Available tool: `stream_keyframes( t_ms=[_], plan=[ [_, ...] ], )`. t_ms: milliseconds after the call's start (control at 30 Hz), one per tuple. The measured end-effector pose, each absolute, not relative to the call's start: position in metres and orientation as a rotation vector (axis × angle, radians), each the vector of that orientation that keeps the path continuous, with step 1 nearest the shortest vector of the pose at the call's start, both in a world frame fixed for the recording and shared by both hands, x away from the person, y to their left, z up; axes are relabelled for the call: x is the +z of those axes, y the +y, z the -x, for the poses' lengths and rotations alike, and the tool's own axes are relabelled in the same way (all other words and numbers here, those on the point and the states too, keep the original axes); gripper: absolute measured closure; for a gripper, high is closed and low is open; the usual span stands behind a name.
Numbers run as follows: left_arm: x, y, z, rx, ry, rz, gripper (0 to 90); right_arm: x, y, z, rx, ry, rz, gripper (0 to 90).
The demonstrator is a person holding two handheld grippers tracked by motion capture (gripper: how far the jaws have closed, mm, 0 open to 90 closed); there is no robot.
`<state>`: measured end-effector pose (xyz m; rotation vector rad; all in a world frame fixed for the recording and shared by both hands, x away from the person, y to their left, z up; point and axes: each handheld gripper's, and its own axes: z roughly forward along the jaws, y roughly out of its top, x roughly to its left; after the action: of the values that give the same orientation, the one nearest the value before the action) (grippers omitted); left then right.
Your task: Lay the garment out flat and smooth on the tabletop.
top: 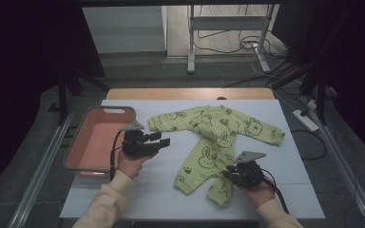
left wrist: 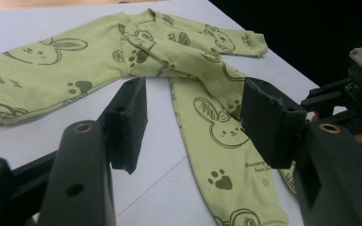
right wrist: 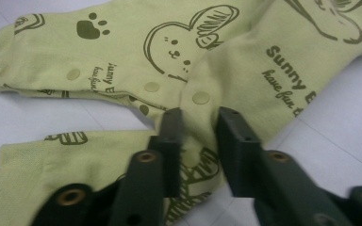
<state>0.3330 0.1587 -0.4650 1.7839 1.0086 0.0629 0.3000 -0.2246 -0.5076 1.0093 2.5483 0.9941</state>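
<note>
Table: white sheet [top: 138, 199], dark room round it.
Left: pink bin [top: 78, 142]; left gripper [top: 164, 139] jaws apart, empty, beside sleeve.
Centre: green baby suit [top: 209, 137] flat.
Right: right gripper [right wrist: 199, 123] pinching leg fabric by snaps.
Risk: thin pinch could slip, or bunch cloth.
Views: right gripper view shows snaps [right wrist: 201, 97]; high view, whole suit.

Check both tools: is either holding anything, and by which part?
Right tool pinches the romper at the snap-studded edge of a leg. Left tool is open over the table, holding nothing.
</note>
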Motion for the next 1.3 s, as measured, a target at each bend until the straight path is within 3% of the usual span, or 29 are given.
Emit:
stream_keyframes(
  t_ms=[100,133,333,600,667,733,933,1067,1300],
  plan=[
    [-0.466,0.159,-0.333,0.062,1.011,-1.785,42.1,-0.502,-0.226,-0.300,1.016,2.546,-1.001,80.1],
    [-0.466,0.160,-0.333,0.063,1.011,-1.785,42.2,-0.498,-0.228,-0.300,1.040,2.538,-0.997,87.2],
    [-0.466,0.161,-0.333,0.063,1.014,-1.784,42.1,-0.480,-0.239,-0.299,1.145,2.474,-1.003,88.1],
    [-0.466,0.161,-0.332,0.064,1.013,-1.784,42.1,-0.479,-0.244,-0.300,1.115,2.462,-1.009,87.7],
    [-0.466,0.161,-0.332,0.065,1.014,-1.782,42.1,-0.481,-0.241,-0.298,1.114,2.460,-1.006,83.1],
    [-0.466,0.161,-0.332,0.066,1.015,-1.778,42.2,-0.481,-0.234,-0.296,1.142,2.444,-1.000,68.0],
    [-0.465,0.161,-0.332,0.066,1.010,-1.773,42.2,-0.485,-0.184,-0.289,1.264,2.542,-0.886,50.3],
    [-0.464,0.162,-0.331,0.071,1.008,-1.776,42.2,-0.493,-0.149,-0.282,1.271,2.612,-0.784,43.2],
    [-0.464,0.164,-0.330,0.079,1.005,-1.773,42.2,-0.510,-0.117,-0.280,1.213,2.700,-0.708,42.1]
  ],
)
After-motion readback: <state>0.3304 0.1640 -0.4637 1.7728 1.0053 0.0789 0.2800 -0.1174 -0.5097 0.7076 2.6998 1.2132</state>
